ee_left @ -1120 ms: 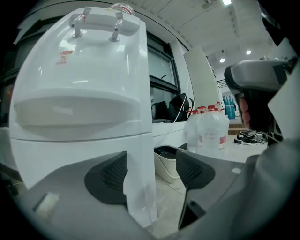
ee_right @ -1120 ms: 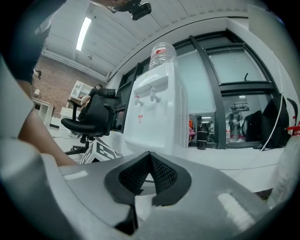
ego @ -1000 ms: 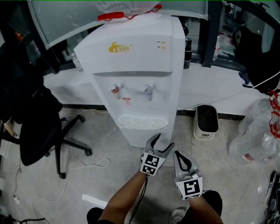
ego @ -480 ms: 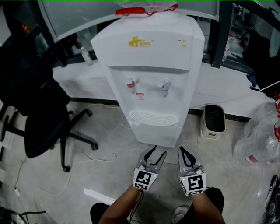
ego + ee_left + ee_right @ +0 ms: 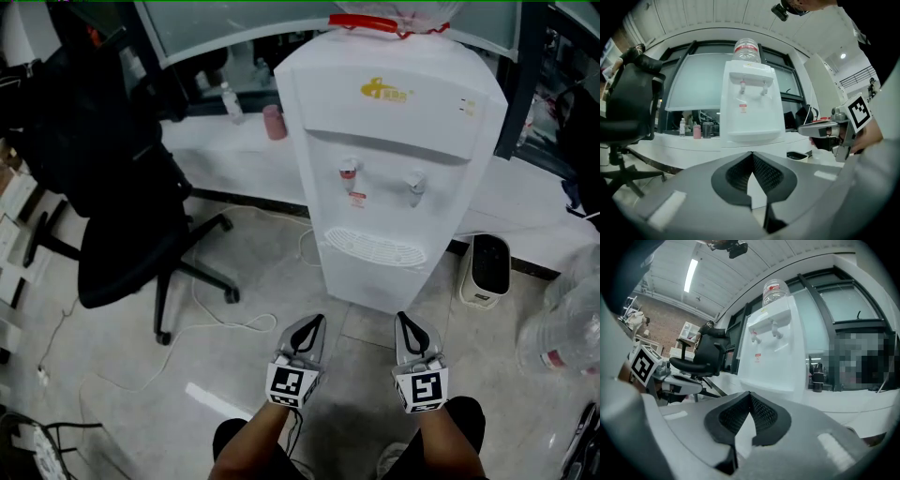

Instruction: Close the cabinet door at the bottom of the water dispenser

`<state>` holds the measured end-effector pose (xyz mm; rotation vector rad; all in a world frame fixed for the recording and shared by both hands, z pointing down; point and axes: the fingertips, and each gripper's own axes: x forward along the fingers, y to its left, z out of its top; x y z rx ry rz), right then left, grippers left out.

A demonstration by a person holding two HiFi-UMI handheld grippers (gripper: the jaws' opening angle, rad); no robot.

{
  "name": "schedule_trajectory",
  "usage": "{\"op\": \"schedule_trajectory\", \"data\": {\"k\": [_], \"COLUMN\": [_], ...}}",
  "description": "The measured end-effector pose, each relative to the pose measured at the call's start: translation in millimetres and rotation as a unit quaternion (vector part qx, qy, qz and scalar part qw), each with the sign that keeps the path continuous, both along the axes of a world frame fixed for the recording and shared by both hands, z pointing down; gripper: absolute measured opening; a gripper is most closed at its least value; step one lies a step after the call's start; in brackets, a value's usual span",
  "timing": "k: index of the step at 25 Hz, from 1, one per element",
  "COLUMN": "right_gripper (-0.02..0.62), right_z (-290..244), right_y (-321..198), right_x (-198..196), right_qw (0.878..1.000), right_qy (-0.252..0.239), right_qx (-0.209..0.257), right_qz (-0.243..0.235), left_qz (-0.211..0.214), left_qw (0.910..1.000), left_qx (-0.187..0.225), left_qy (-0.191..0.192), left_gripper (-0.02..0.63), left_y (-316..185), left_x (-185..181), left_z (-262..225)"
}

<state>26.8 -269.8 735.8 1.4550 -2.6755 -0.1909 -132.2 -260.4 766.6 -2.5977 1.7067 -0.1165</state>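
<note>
1. My left tongs (image 5: 314,324) are clenched with nothing between the pads. They have just been closing, and in the left gripper view the tips (image 5: 752,153) meet.
2. My right tongs (image 5: 405,320) are clenched too and hold nothing. In the right gripper view the black pads (image 5: 761,416) come together at the tip.
3. Both tongs are level, side by side and apart from each other. They point at the foot of the water dispenser (image 5: 394,141), near it but not touching.
4. The dispenser stands on the floor against a white worktop (image 5: 225,141), with a bottle (image 5: 389,19) upside down on top.
5. The cabinet door (image 5: 373,283) is the lower front panel, just ahead of my tongs. From the head view it looks flush with the body, though the angle is too steep for me to be sure.
6. A black office chair (image 5: 122,216) stands to the left, and a white cable (image 5: 225,323) lies on the floor beside it.
7. A small white bin (image 5: 487,272) sits to the right of the dispenser.
</note>
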Motion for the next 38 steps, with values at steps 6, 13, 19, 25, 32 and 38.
{"op": "schedule_trajectory", "data": {"k": [6,13,19,25,32,38], "right_gripper": [0.003,0.002,0.003,0.003,0.002,0.002], "right_z": [-6,-55,-99,-204,-355,-455], "right_y": [2,28,64,79,96,127], "right_x": [-37,-69,-53,-43,-51,-60], "right_qw": [0.999,0.996,0.995,0.996,0.996,0.994], "right_qy": [-0.010,-0.023,-0.029,-0.024,-0.037,0.015], "right_qx": [-0.017,-0.043,-0.066,-0.063,-0.052,-0.016], "right_qz": [-0.028,-0.070,-0.069,-0.065,-0.065,-0.105], "left_qz": [-0.037,-0.072,-0.086,-0.099,-0.094,-0.076], "left_qw": [0.9990,0.9973,0.9963,0.9946,0.9938,0.9944], "left_qx": [0.005,0.005,0.002,-0.023,-0.039,-0.056], "left_qy": [-0.023,-0.016,0.008,0.019,0.046,0.047], "left_gripper": [0.018,0.018,0.018,0.018,0.018,0.018], "left_y": [0,20,50,77,105,138], "left_x": [-61,-91,-91,-76,-58,-35], "left_z": [-7,-70,-148,-235,-368,-449]}}
